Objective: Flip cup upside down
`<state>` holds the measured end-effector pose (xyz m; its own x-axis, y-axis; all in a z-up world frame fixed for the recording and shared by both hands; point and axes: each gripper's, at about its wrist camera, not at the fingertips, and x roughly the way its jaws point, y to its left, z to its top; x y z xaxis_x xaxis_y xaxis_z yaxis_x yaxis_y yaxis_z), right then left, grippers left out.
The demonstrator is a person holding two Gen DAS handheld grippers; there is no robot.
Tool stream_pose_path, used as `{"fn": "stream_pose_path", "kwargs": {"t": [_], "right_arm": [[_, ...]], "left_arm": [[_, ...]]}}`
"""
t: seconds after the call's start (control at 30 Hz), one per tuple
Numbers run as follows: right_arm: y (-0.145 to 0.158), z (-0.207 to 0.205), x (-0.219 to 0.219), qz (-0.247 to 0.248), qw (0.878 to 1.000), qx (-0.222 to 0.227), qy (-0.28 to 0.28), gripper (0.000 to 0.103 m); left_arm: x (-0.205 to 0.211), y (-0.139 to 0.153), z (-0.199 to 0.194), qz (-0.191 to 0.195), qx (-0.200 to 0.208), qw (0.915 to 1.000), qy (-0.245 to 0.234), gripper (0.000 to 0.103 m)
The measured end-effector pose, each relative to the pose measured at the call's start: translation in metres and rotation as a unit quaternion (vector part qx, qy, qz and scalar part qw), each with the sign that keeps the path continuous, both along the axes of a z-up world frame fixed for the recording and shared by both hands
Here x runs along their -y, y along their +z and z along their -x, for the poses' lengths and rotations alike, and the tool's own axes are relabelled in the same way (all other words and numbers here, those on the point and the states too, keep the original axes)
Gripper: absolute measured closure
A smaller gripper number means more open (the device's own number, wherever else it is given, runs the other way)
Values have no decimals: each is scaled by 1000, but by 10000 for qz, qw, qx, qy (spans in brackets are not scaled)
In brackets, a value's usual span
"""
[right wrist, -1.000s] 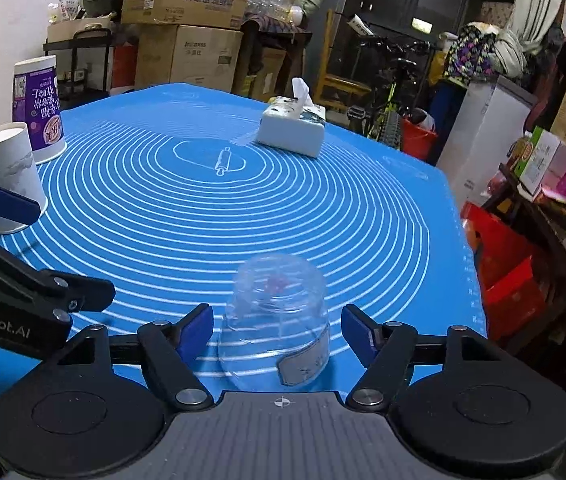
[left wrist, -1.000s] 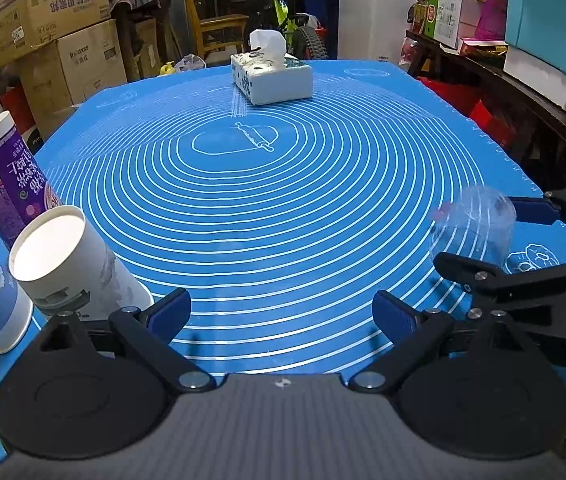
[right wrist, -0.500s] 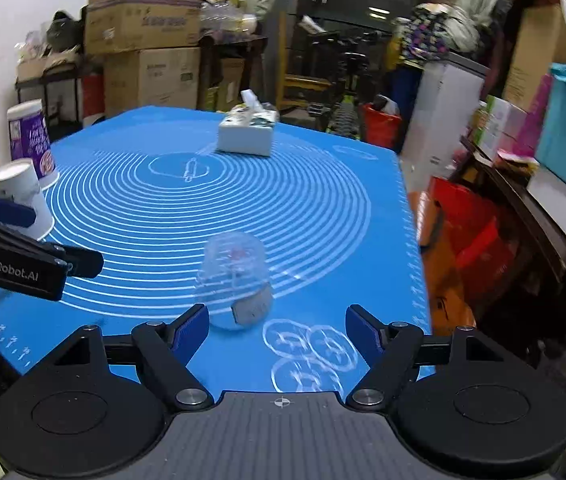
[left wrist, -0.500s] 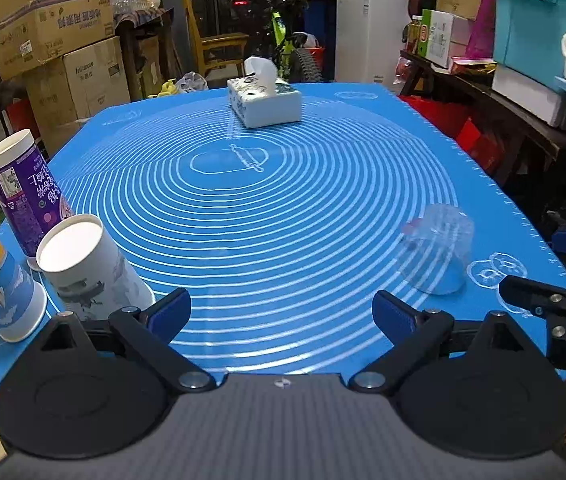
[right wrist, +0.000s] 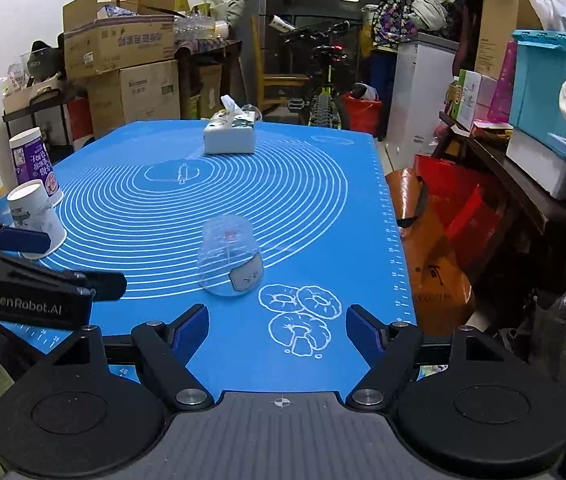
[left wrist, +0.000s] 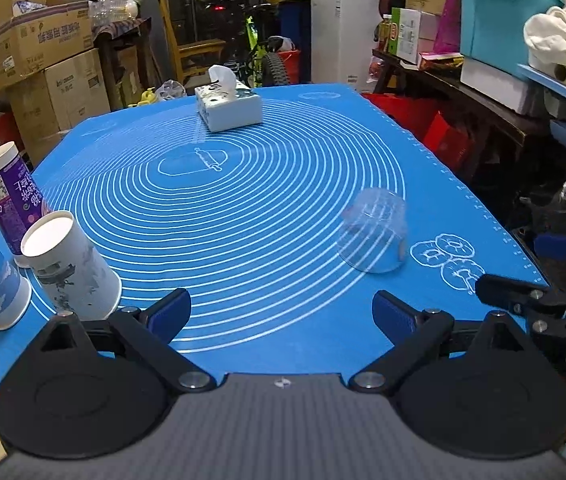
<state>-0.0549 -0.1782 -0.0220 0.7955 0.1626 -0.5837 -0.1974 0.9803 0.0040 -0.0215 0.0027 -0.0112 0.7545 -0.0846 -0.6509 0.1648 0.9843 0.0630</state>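
Note:
A clear plastic cup stands upside down on the blue mat, mouth down, with a small label near its rim. It also shows in the left wrist view. My right gripper is open and empty, above the table's near edge, well back from the cup. My left gripper is open and empty near the front edge, left of the cup. The right gripper also appears at the right edge of the left wrist view.
Three paper cups stand upright at the mat's left edge. A tissue box sits at the far end. Cardboard boxes, a bicycle and shelves surround the table. Red bags sit on the floor at right.
My right gripper has let go of the upturned cup and pulled back toward the table's near edge. The left gripper has also drawn back and risen. The cup stays put.

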Motion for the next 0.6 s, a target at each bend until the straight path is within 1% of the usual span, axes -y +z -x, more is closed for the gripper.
{"fn": "stream_pose_path", "kwargs": {"t": [0.13, 0.27, 0.6], "right_arm": [[2, 2, 5, -33, 10000, 25, -84, 23], [0, 0, 9, -40, 9999, -76, -135, 24], [-2, 0, 8, -46, 9999, -125, -97, 24]], "left_arm": [[4, 0, 1, -38, 9, 10000, -40, 6], [6, 0, 4, -62, 41, 10000, -30, 6], [9, 0, 4, -87, 41, 10000, -19, 6]]}}
